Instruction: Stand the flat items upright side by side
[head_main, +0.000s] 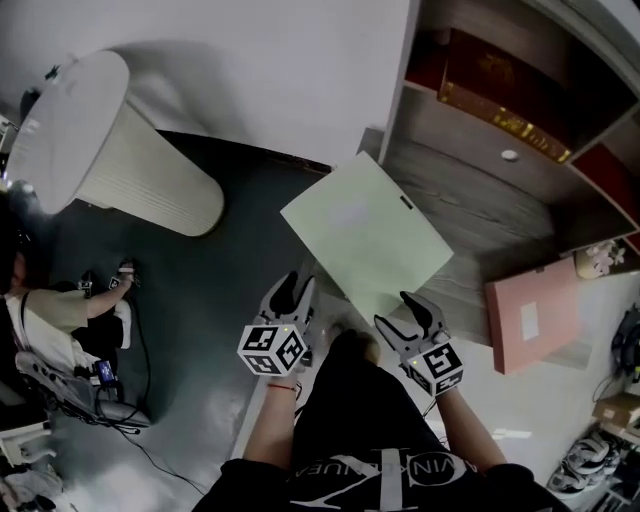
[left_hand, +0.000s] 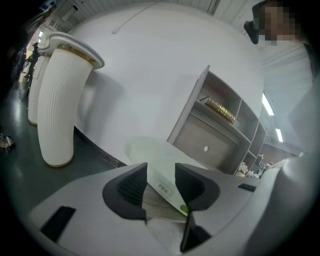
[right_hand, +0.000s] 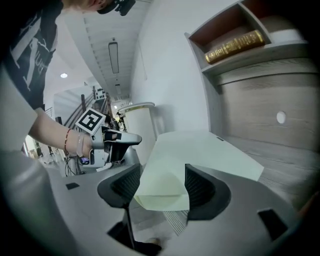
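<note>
A pale green flat folder (head_main: 365, 235) lies on the grey wooden ledge (head_main: 470, 270) of a shelf unit, its near corner past the ledge's front edge. My left gripper (head_main: 292, 288) is at the folder's near-left edge, and in the left gripper view (left_hand: 161, 175) the folder (left_hand: 150, 152) passes between the jaws without either pad pressing on it. My right gripper (head_main: 410, 308) is at the near-right corner. There the folder's corner (right_hand: 165, 192) sits in the gap of the open jaws (right_hand: 162, 175). A pink flat item (head_main: 530, 322) lies at the ledge's right end.
Behind the ledge rise a drawer front with a round knob (head_main: 510, 155) and a shelf holding a gold-edged book (head_main: 500, 110). A tall white ribbed column (head_main: 130, 160) stands on the dark floor at the left. A person (head_main: 50, 320) sits at the far left among cables.
</note>
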